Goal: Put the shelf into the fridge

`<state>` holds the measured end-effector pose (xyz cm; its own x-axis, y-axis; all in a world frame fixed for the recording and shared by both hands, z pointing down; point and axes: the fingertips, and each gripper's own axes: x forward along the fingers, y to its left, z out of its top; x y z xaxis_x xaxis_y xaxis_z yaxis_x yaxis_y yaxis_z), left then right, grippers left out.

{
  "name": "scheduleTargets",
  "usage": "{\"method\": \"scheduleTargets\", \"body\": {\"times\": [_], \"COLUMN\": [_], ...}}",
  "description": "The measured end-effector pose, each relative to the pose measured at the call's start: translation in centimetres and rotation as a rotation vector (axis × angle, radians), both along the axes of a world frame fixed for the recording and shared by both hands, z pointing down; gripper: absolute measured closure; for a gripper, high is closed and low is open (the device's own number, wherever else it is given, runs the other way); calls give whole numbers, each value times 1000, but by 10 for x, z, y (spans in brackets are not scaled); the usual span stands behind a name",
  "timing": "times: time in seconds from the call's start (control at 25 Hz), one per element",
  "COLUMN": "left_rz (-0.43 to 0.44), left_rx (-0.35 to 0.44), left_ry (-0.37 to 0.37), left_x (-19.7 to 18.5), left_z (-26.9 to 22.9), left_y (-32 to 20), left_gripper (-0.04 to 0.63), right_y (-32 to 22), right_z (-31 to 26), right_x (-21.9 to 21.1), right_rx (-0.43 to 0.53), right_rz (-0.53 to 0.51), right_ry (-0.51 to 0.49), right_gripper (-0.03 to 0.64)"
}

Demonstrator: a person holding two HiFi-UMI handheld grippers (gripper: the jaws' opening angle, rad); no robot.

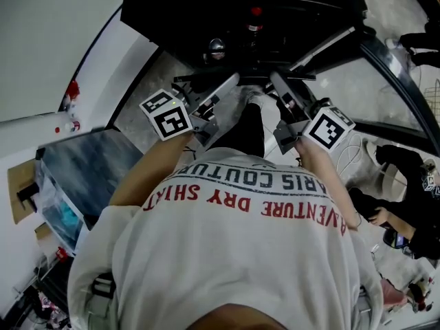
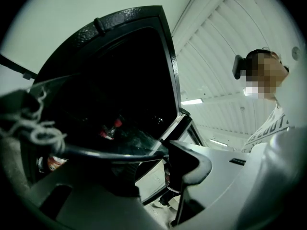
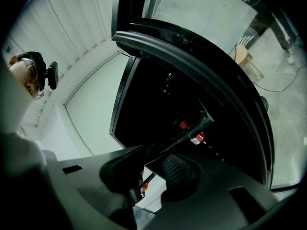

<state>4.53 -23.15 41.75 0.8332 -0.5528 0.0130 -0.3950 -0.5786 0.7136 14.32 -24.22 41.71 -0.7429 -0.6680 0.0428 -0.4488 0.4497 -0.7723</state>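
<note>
Glass shelf point(image 2: 134, 137) judged stiff, fragile, slick; best taken at dark rim point(image 2: 115, 153). Rim clamped in right gripper point(image 3: 153, 163); left gripper point(image 2: 144, 172) spread open, rim unpressed.

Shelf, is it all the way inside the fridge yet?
Nearly, it seems. Done: the black fridge is open and the clear glass shelf with a dark rim pokes into it. In hand: the right hand-held gripper clamps the rim; the left hand-held gripper stands open around it. Left: sliding it home and letting go.

All three views toward fridge point(image 1: 240, 19)
</note>
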Motion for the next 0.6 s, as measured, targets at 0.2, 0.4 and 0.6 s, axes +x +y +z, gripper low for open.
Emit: {"method": "scheduleTargets", "body": {"times": [0.2,0.4,0.6], "left_rz": [29,77,72], "left_rx": [13,46,60], "left_ry": [-29,-34,-25], "left_x": [7,24,31], "left_z": [7,8,4], "left_y": [8,18,15], "left_gripper": [405,405,405], "right_y": [-2,-2,-5], "right_z": [5,11,5], "right_x": [3,5,4], "right_rx": [-8,-31,7], "right_rz": [14,33,30], "right_ry": [0,-4,-1], "right_gripper": [508,508,508]}}
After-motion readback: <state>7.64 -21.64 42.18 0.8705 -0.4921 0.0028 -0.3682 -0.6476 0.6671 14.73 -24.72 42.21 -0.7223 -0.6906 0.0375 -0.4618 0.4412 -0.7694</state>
